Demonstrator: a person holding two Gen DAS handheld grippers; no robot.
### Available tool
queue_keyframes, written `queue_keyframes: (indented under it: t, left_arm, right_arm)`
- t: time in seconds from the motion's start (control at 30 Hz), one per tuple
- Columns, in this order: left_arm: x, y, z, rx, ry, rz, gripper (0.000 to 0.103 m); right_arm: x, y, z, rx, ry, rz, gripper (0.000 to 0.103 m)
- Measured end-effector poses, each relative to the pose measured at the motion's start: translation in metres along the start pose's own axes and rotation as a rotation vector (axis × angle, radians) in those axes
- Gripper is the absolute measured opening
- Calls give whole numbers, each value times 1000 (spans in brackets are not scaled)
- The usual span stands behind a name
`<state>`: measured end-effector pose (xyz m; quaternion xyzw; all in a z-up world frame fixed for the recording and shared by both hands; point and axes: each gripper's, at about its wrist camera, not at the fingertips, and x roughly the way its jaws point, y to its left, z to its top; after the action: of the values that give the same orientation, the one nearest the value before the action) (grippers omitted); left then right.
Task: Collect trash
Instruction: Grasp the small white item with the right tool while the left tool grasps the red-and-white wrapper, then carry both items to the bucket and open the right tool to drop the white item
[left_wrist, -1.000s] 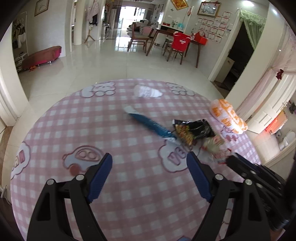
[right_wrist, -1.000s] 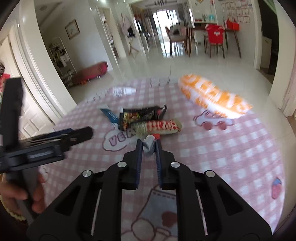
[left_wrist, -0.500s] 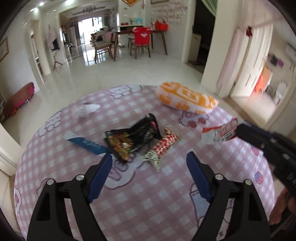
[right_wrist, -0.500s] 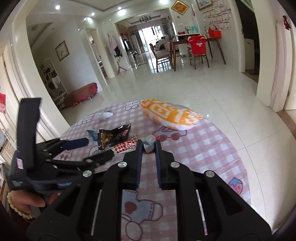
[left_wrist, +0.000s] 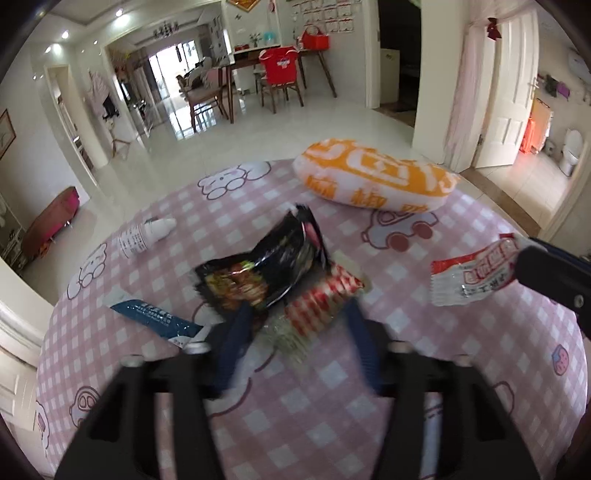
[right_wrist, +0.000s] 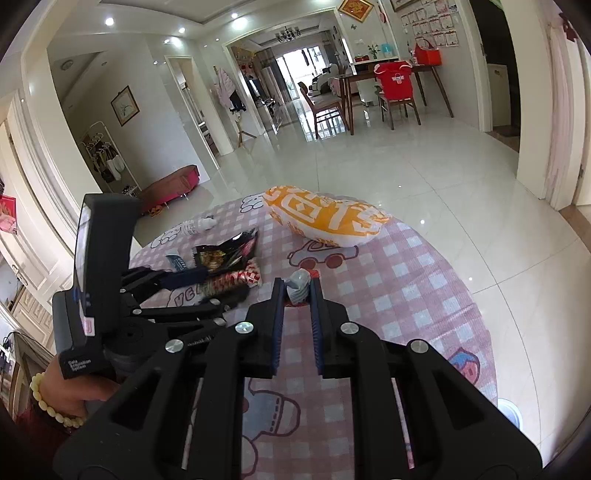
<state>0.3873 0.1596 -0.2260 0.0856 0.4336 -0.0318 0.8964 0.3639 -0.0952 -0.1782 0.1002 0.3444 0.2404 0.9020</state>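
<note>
A red-and-white checked wrapper (left_wrist: 321, 299) lies on the round table with the pink checked cloth (left_wrist: 480, 369). It sits between the blurred fingers of my left gripper (left_wrist: 301, 325), whose jaws are closing around it; I see no firm pinch. A black snack wrapper (left_wrist: 266, 266) lies just behind it, touching it. My right gripper (right_wrist: 297, 291) is shut on a small red-and-white sachet (left_wrist: 472, 277), held above the cloth on the right. In the right wrist view the left gripper (right_wrist: 214, 288) reaches over the checked wrapper (right_wrist: 236, 278).
A blue wrapper (left_wrist: 155, 314) lies left of the pile and a small white bottle (left_wrist: 140, 240) further back. A puffy orange-and-white bag (left_wrist: 376, 177) lies at the table's far side. A hand with a bead bracelet (right_wrist: 66, 398) holds the left gripper.
My left gripper swung from the blue wrapper over to the checked wrapper, and its jaws have narrowed around it. The right gripper drew back to the right, its sachet lifted off the table.
</note>
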Motion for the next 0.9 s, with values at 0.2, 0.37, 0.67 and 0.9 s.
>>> queue_keyframes:
  t: [0.2, 0.37, 0.67, 0.9]
  left_arm:
    - [-16, 10, -11, -83, 18, -79, 19]
    - [-47, 6, -27, -129, -22, -118, 17]
    - [-117, -44, -33, -127, -118, -230, 17]
    - [-140, -124, -27, -48, -138, -324, 17]
  right_arm:
    - [-15, 4, -2, -5, -8, 10, 13]
    - [-44, 7, -2, -4, -36, 15, 13]
    - [-116, -7, -14, 27, -116, -15, 13]
    - [-184, -58, -42, 99, -179, -98, 13]
